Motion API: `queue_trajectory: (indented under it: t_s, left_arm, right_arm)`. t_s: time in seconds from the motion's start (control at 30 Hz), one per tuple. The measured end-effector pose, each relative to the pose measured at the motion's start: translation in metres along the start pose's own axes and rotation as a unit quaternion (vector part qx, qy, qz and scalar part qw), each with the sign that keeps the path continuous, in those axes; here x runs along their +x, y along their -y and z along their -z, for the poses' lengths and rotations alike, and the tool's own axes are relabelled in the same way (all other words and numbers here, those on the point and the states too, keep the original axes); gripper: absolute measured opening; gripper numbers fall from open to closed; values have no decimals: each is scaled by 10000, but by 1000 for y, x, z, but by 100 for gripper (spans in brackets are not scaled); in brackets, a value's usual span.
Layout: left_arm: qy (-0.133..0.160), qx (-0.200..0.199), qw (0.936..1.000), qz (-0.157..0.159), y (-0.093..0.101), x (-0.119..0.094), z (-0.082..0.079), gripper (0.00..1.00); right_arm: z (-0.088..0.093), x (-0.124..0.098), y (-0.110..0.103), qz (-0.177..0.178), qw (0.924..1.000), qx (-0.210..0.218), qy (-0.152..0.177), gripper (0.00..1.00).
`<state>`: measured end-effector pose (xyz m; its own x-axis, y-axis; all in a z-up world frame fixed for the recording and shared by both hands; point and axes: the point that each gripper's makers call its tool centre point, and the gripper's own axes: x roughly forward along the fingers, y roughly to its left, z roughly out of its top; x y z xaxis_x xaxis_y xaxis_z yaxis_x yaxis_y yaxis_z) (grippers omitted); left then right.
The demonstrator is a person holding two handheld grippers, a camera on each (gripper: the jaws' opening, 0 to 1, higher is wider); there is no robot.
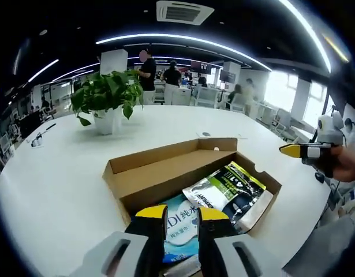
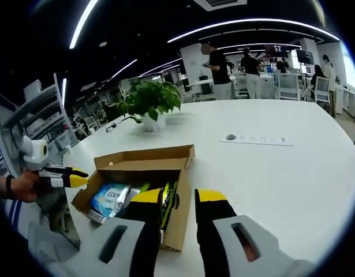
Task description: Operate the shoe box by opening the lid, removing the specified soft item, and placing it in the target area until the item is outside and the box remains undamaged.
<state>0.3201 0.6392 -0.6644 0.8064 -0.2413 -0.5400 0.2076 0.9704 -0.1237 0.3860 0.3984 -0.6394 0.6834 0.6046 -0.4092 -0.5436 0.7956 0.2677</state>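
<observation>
Left gripper view looks along the left gripper (image 1: 182,214), whose two yellow-tipped fingers stand a narrow gap apart with nothing between them, hovering over the near end of the open shoe box (image 1: 165,167). Just beyond the left fingertip lies the blue-and-white soft pack (image 1: 178,231), flat in the box; beyond and to the right of the right fingertip lies a dark pouch with green and white print (image 1: 232,193). Far off to the right of both fingers, the right gripper (image 1: 298,151) shows in a person's hand, past the box's right end.

To do this step well, I judge the jaws should come straight down on a loose edge of the soft pack, pinching the wrapper only, clear of the cardboard wall, then lift slowly so the box is not dragged or torn.

Right gripper view shows the right gripper's own fingers parted wider and empty, its left finger over the box's near side wall, its right finger over the bare white table (image 2: 292,173). This view alone shows the raised lid flap from outside and a small dark disc (image 2: 231,137) on the table; the left gripper view alone gives the pouch's printing.
</observation>
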Motion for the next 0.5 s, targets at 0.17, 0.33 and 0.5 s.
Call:
queue_trajectory:
  t_s: [0.17,0.33,0.5]
  left_arm:
    - [-108,-139,9996,227,13,3,9,24]
    - [-285,-189,9987,384,22,8,21,26]
    - [-437,-248,9976,486,26,14,30,26]
  right_arm:
    - [8,-6,-3,-50,10000,67,-19,25]
    - [17,-11,-5,-49,9999,135,-50,25]
    - [23,-17,-8,-53,9998,177,-60,26]
